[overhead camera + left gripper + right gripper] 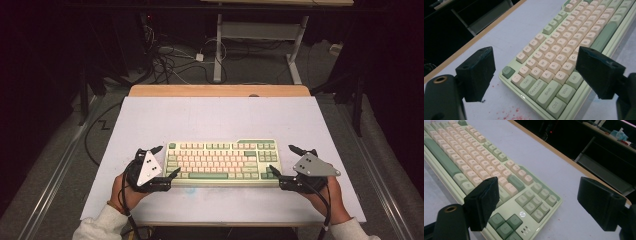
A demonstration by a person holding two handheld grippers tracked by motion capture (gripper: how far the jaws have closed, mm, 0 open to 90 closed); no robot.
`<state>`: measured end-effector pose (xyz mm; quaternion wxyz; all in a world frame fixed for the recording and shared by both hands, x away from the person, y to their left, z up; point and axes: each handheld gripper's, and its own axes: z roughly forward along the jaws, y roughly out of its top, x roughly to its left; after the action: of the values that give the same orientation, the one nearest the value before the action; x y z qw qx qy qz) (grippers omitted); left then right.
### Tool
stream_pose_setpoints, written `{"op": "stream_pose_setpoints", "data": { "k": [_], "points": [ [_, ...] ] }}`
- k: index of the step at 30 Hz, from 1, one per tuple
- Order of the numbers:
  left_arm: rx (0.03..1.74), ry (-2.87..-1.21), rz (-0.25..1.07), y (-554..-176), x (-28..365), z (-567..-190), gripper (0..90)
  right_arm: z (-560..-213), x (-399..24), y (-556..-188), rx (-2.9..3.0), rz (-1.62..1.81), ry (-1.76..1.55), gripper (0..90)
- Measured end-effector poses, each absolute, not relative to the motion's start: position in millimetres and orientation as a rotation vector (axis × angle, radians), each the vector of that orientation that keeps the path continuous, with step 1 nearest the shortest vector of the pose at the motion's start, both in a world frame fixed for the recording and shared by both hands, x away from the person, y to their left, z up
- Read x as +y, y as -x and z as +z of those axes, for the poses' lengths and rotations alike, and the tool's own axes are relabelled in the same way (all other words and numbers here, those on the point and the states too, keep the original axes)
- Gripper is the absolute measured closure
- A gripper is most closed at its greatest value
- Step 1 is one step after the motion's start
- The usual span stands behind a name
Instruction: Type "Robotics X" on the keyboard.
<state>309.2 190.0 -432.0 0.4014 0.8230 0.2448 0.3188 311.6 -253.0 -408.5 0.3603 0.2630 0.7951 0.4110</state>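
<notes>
While both hands settle at either end of the table (150, 107), the keyboard (223, 161) lies flat near the front edge of the pale mat, long side facing the person, green and cream keys up. Left gripper (165, 162) sits at the keyboard's left end, jaws spread wide and empty; in the left gripper view one jaw hangs over bare mat outside the corner, the other over the bottom row of keys. Right gripper (283, 160) mirrors it at the right end, jaws just as wide, nothing held, straddling the arrow-key corner in the right gripper view.

My read: that's a rigid board, probably with some weight, so it shouldn't sag if lifted from both ends together. The case looks smooth plastic, likely a bit slippery, and the keycaps would give or pop under a pinch. Best hold, I'd say, is the short end walls of the case, one gripper each side, staying off the keys. Reddish specks (509, 113) dot the mat by the near left corner.
</notes>
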Motion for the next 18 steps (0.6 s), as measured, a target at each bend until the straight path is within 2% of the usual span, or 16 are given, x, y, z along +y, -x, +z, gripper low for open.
{"op": "stream_pose_setpoints", "data": {
  "k": [18],
  "points": [
    [0.658,-2.102,0.813,-304,207,-442,15.3,-415,-273,-306,2.03,1.046,-0.707,18.0]
  ]
}}
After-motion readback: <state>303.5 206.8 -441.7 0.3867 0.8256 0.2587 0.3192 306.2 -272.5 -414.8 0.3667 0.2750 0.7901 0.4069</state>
